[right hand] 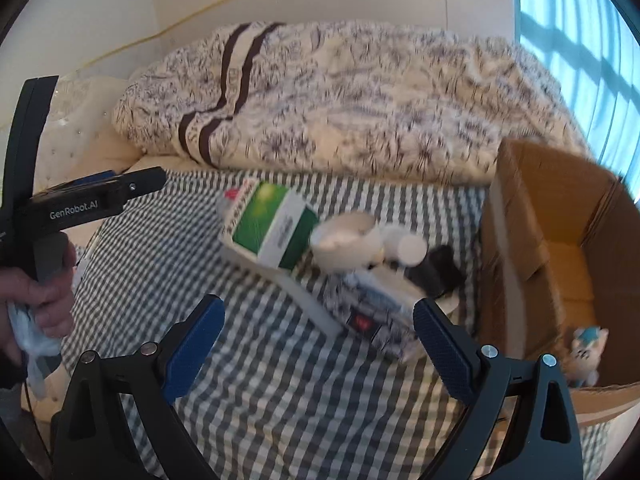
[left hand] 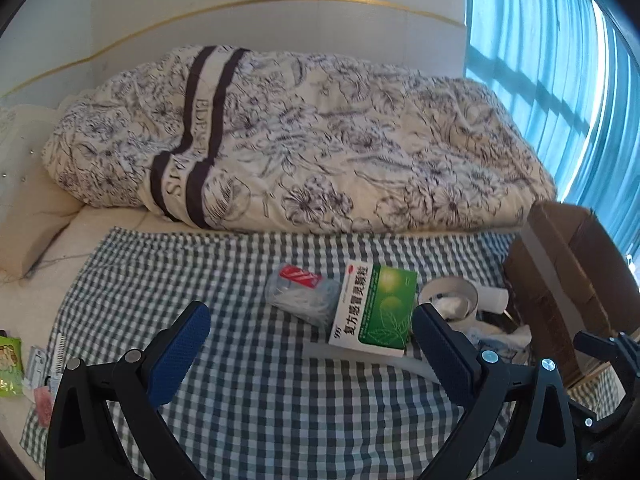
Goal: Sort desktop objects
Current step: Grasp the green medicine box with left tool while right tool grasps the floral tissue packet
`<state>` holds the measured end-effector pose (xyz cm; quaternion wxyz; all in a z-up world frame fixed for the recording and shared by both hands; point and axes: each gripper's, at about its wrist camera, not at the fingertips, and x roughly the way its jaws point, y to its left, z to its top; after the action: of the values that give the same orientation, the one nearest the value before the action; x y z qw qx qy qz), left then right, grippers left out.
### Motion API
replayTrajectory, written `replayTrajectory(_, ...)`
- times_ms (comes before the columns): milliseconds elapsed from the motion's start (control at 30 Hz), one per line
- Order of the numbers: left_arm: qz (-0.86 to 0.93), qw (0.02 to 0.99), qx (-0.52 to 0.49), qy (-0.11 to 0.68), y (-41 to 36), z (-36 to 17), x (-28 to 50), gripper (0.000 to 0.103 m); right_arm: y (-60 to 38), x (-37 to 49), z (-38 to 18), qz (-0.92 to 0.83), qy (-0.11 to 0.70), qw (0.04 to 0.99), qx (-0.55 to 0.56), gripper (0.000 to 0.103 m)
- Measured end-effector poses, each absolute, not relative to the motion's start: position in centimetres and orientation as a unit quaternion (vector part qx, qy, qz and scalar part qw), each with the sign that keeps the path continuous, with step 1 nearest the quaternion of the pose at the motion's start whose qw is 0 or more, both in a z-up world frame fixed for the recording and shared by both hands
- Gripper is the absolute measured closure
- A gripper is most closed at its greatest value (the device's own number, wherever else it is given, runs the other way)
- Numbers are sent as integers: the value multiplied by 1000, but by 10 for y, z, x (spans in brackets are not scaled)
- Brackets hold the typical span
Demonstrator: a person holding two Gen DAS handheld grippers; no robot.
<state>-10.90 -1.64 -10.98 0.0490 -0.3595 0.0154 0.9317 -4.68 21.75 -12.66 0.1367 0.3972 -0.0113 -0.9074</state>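
Observation:
A green-and-white medicine box [left hand: 374, 312] [right hand: 272, 226] lies on the checked cloth [left hand: 260, 400] [right hand: 280, 400], propped on a white strip. Beside it are a clear bag with a red label [left hand: 304, 292], a white tape roll [left hand: 450, 298] [right hand: 344, 242], a white bottle [left hand: 494, 299] [right hand: 408, 246], a black item [right hand: 438, 268] and a patterned packet [right hand: 376, 316]. My left gripper [left hand: 310, 340] hovers open just short of the medicine box. My right gripper [right hand: 318, 332] is open over the packet, nothing between its fingers. A cardboard box [right hand: 560, 248] [left hand: 560, 276] at right holds a small plush toy [right hand: 586, 354].
A flowered duvet [left hand: 300, 140] [right hand: 340, 100] fills the bed behind the cloth. Small packets [left hand: 24, 364] lie off the cloth's left edge. A hand [right hand: 44, 296] holds the other gripper's handle at left in the right wrist view. A blue curtain [left hand: 560, 60] hangs at right.

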Motion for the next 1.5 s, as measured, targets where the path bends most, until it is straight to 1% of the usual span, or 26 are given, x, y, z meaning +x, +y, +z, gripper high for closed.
replayTrajectory(167,922,59,-381,29,-6,-138,-123,0,225,-63,-146,-903,-17,115,412,7)
replayTrajectory(233,918,60,-390,28,-3,-149,-130,0,225,-72,-155,-902,-9,98,421,10)
replayTrajectory(300,915,60,-397,24,-2,-158,-137,0,225,-79,-162,-899,-5,85,429,17)
replayTrajectory(367,912,60,-405,18,0,-166,-144,0,226,-86,-171,-894,-1,69,442,27)
replayTrajectory(400,910,62,-409,14,1,-171,-148,0,227,-89,-176,-892,-2,62,447,28)
replayTrajectory(733,901,74,-427,18,21,-200,-171,0,237,-115,-216,-883,-15,9,468,28)
replayTrajectory(833,900,87,-427,4,25,-206,-176,0,235,-121,-225,-881,-5,3,472,28)
replayTrajectory(1200,896,109,-431,-11,41,-210,-183,0,230,-130,-242,-878,24,-9,479,28)
replayTrajectory(1333,898,122,-423,-11,50,-202,-176,0,231,-129,-241,-878,19,-6,478,28)
replayTrajectory(1400,901,122,-416,0,54,-200,-173,0,230,-129,-241,-879,18,-7,477,28)
replayTrajectory(1500,904,97,-414,39,60,-205,-176,0,229,-128,-243,-879,21,-7,477,27)
